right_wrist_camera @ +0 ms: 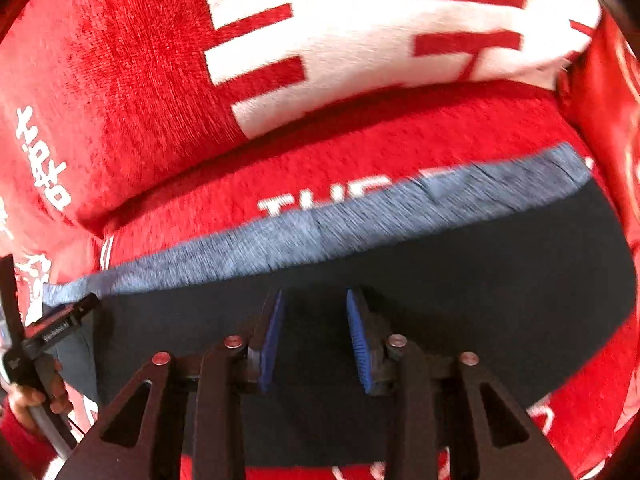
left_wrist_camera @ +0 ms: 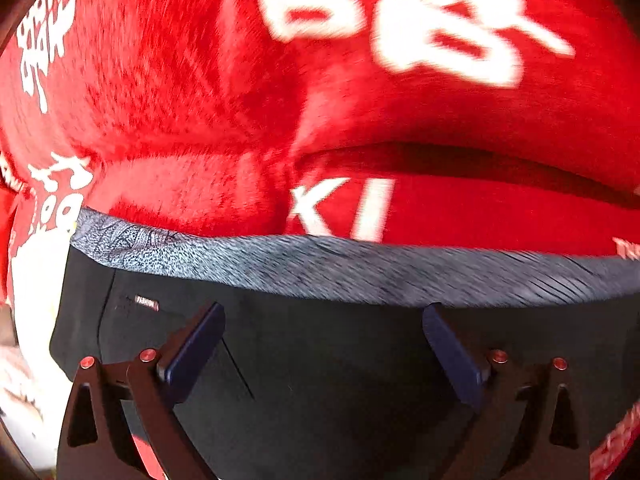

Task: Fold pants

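Pants [left_wrist_camera: 320,360] (black) lie on red blanket [left_wrist_camera: 160,80]; both grippers' jaws spread.

Left gripper [left_wrist_camera: 324,344]: lower frame, fingers spread wide. Right gripper [right_wrist_camera: 316,336]: lower centre, fingers narrowly parted, gripping nothing.

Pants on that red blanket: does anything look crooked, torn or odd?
Nothing stands out. The dark pants lie flat on the red blanket, the grey waistband looks straight and smooth, and no tear shows.
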The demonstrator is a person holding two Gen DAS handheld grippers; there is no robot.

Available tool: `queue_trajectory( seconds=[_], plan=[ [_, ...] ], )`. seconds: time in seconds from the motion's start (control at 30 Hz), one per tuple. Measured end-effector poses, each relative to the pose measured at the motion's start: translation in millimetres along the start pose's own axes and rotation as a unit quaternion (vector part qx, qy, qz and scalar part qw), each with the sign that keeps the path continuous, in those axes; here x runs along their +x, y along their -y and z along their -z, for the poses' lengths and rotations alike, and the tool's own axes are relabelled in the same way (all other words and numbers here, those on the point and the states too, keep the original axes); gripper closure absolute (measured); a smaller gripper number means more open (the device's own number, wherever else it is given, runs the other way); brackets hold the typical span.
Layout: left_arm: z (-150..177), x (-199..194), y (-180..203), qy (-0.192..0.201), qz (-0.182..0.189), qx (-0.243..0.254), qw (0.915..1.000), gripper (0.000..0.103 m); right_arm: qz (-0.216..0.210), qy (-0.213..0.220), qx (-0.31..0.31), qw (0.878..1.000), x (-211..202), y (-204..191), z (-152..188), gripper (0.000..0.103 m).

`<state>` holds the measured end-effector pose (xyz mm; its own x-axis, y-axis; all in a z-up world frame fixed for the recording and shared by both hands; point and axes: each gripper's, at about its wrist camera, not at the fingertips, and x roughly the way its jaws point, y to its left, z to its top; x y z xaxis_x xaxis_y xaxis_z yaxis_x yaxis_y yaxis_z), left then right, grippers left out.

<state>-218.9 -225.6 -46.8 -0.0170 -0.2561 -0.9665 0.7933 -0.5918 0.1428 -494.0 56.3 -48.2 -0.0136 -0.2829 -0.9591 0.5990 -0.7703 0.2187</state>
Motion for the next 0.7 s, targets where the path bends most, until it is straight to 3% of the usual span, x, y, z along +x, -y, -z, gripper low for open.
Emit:
queue_trajectory(
  seconds=[0.1,0.4,0.5,0.7],
  plan=[
    [19.8,-31.5,26.4,0.007,0.020,0.026,0.9994,0.002,-0.005,-0.002,0.016,1.000,-15.7,18.3,17.8,0.062],
    [64.9,-66.3,131.7,-0.003,0.071,0.110,0.9914,0.002,-0.013,-0.002,0.080,0.997,-45.6,78.7,48.2,0.060],
    [70.0,-72.3,157.5,-0.014,0.081,0.119,0.9895,0.002,-0.017,-0.006,0.103,0.995,-54.8,94.3,62.7,0.054],
    [79.4,-77.7,189.7,-0.028,0.086,0.123,0.9883,0.002,-0.036,-0.023,0.150,0.988,-47.3,114.5,91.9,0.054]
  ],
)
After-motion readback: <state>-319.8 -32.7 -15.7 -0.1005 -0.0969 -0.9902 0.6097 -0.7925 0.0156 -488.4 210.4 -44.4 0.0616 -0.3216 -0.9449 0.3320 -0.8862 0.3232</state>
